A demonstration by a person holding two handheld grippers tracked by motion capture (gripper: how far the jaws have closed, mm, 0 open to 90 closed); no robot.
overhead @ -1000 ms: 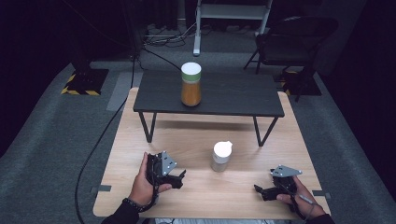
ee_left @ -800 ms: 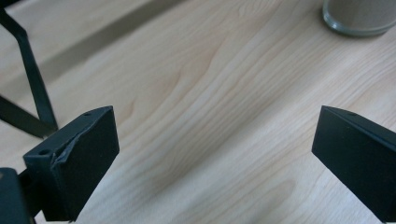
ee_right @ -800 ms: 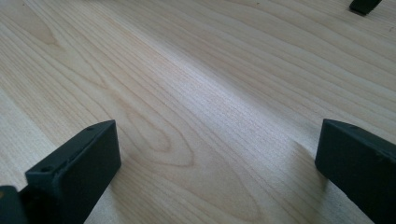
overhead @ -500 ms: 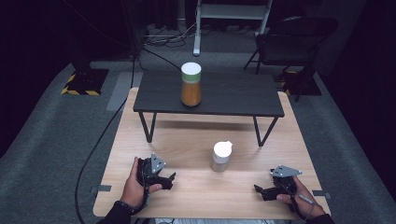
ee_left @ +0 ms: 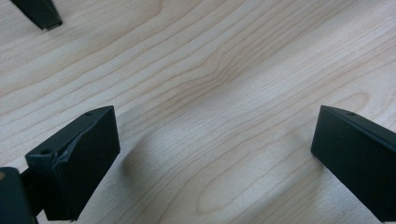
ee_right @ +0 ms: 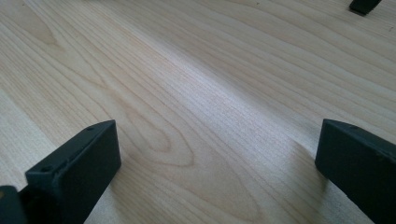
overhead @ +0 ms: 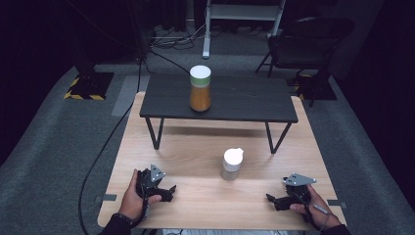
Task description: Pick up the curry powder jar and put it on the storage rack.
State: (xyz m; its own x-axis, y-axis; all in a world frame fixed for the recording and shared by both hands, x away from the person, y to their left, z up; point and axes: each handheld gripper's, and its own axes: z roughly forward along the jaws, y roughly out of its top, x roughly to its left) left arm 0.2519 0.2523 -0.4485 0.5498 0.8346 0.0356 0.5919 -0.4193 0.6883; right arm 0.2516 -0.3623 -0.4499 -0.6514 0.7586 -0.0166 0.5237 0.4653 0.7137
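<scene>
A tall jar of orange powder with a white lid [overhead: 200, 88] stands upright on a low black bench [overhead: 244, 105] at the back of the wooden table [overhead: 195, 156]. A small white-capped bottle [overhead: 231, 164] stands on the wood in front of the bench, between my two hands. My left gripper [overhead: 169, 191] rests near the front left edge, its jaws wide apart with bare wood [ee_left: 210, 116] between them. My right gripper [overhead: 272, 201] rests near the front right edge, open too, over bare wood [ee_right: 210, 116].
The bench's black legs [overhead: 154, 133] stand on the table; a foot of one [ee_left: 39, 14] is at the top left of the left gripper view. A black cable [overhead: 105, 147] trails off the table's left side. A dark chair [overhead: 303, 44] stands behind.
My left hand and its gripper have drawn back toward the front left edge of the table and tipped down onto the wood. The right gripper has stayed put.
</scene>
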